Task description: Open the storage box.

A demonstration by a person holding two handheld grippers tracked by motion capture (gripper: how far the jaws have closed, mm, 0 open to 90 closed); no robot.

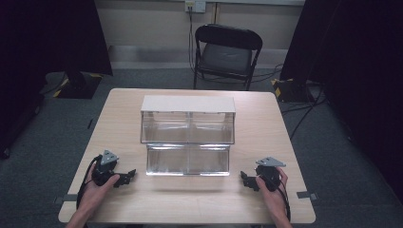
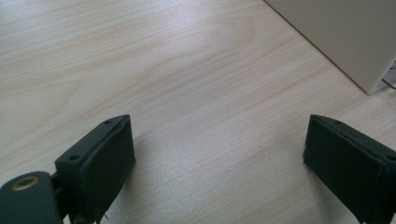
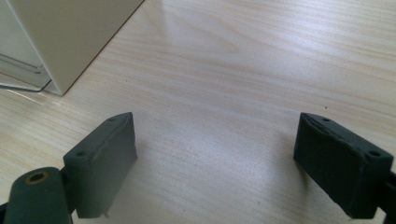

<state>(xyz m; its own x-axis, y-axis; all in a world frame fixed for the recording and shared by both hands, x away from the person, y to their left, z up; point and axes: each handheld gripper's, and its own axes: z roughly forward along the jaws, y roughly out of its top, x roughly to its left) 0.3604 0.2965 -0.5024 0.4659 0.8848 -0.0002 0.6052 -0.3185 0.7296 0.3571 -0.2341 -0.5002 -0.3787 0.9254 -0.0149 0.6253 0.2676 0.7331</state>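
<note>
Clear plastic tiered bin (image 1: 187, 137) on surface (image 1: 199, 199): likely rigid, light, slippery; grip rim. Left hand-held gripper (image 1: 127, 176), right hand-held gripper (image 1: 245, 179) wide open, empty.

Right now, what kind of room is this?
Probably a lab or recording room, not a home: black curtains hang at the sides, cables run over grey carpet, and a lone folding chair faces the wooden table.

The high view looked down and forward over the whole table (image 1: 266, 118). Each gripper view sat low and close above the wood, facing along its jaws; both caught a corner of what was probably the tiered box (image 2: 345, 37) (image 3: 70, 37) at an upper edge
</note>
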